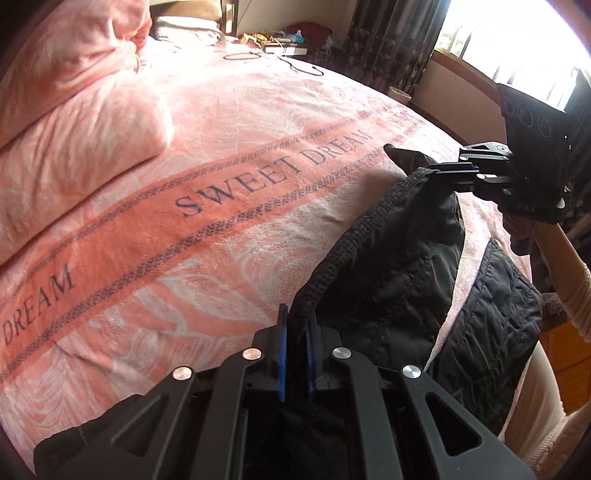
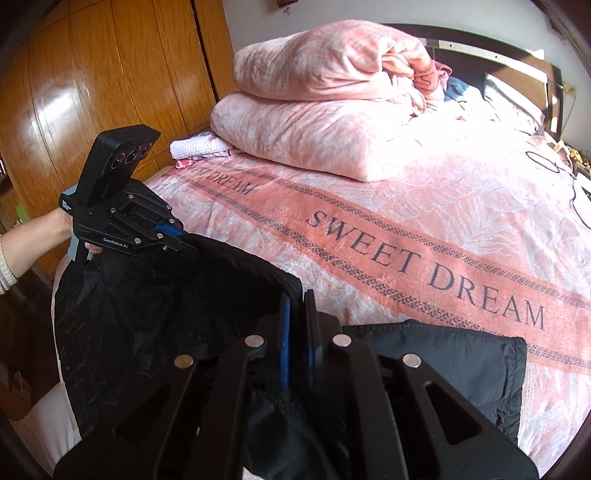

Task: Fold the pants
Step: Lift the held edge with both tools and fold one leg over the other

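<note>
Black pants hang between my two grippers above the near edge of the bed. My left gripper is shut on one end of the ribbed waistband. My right gripper shows at the right of the left wrist view, shut on the other end. In the right wrist view my right gripper is shut on the waistband, the left gripper grips the pants at the left, and a part of the pants lies on the bedspread.
A pink "SWEET DREAM" bedspread covers the bed. A folded pink quilt is stacked at its far side. A black cable lies near the headboard. A wooden wardrobe stands beside the bed, and a window with curtains is opposite.
</note>
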### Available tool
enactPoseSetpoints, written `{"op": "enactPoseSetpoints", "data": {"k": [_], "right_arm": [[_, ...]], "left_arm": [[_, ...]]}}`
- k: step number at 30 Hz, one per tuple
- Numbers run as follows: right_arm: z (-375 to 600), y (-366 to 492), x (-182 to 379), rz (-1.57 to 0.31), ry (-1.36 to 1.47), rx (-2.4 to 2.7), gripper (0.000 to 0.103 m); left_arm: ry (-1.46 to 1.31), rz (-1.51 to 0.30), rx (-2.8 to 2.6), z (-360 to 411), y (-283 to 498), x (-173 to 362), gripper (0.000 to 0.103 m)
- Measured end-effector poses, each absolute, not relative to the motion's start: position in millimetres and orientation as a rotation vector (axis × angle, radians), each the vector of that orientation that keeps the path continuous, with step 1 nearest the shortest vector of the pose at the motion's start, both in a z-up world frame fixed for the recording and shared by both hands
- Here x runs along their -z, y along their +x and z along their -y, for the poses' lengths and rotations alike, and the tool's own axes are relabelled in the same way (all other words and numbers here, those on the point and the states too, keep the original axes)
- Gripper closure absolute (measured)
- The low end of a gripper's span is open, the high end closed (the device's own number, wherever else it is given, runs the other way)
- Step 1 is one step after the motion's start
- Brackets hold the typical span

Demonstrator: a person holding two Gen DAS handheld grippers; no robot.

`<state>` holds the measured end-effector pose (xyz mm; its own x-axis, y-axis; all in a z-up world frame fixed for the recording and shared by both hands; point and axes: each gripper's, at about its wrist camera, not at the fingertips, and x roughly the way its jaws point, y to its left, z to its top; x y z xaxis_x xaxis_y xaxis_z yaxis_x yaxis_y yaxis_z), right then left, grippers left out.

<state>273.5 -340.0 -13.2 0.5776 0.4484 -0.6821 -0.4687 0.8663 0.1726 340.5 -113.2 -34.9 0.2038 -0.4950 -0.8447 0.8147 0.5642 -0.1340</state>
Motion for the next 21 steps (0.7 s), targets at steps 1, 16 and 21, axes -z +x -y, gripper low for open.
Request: {"op": "enactPoseSetpoints", "data": {"k": [1, 16, 21], "right_arm": [[339, 260, 6, -0.769, -0.029, -0.53, 0.097], [301, 41, 3, -0.729, 0.006, -0.51, 0.098], [296, 9, 25, -0.803, 0.036, -0.503, 0.097]], "left_arm": [[0.406, -0.96, 0.93, 111, 322, 24, 0.096], [0.448, -0.82, 0.741, 81, 111, 12, 0.095], [0.379, -0.882, 0.719, 75, 63, 40, 0.094]]}}
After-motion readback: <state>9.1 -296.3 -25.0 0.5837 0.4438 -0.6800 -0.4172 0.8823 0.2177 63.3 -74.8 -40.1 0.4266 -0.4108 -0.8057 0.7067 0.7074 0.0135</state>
